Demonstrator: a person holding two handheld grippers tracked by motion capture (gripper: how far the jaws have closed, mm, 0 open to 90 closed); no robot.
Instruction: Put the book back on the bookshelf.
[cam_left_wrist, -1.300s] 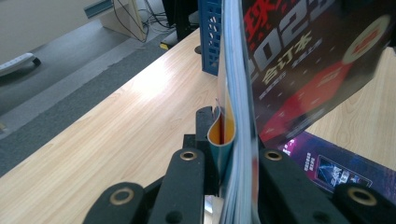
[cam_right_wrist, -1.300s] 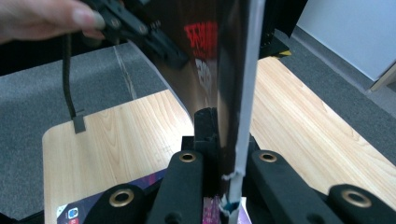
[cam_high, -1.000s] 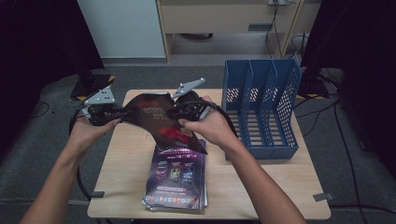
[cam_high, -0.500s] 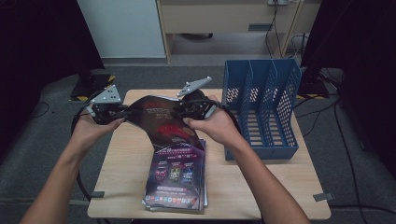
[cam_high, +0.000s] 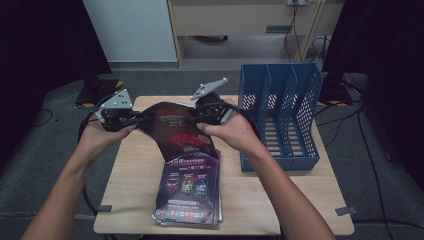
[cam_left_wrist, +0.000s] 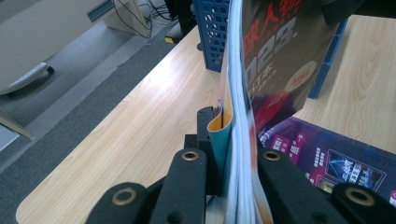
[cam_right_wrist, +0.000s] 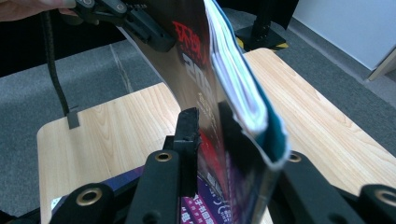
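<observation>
1. Grey carpet surrounds a pale wooden table (cam_high: 135, 180); a white cabinet and dark curtains stand beyond its far edge.
2. High view: I hold a magazine (cam_high: 175, 127) above the table's middle, the left gripper (cam_high: 131, 120) at its left edge, the right gripper (cam_high: 202, 114) at its right. A stack of magazines (cam_high: 190, 192) lies flat towards the near edge; a blue perforated file rack (cam_high: 280, 112) stands at the far right corner.
3. Left gripper view: my left gripper (cam_left_wrist: 233, 154) is clamped tight on the magazine (cam_left_wrist: 275, 60), showing its layered white page edges and teal-and-orange back cover, which the high view does not show.
4. Right gripper view: the magazine (cam_right_wrist: 219, 93) bows between the black jaws of my right gripper (cam_right_wrist: 233, 140), which have just been opening; whether the pads press it I cannot tell. The left gripper (cam_right_wrist: 154, 32) grips the far edge.
5. Glossy dark cover, red lettering; the table shows fine wood grain with rounded corners.
</observation>
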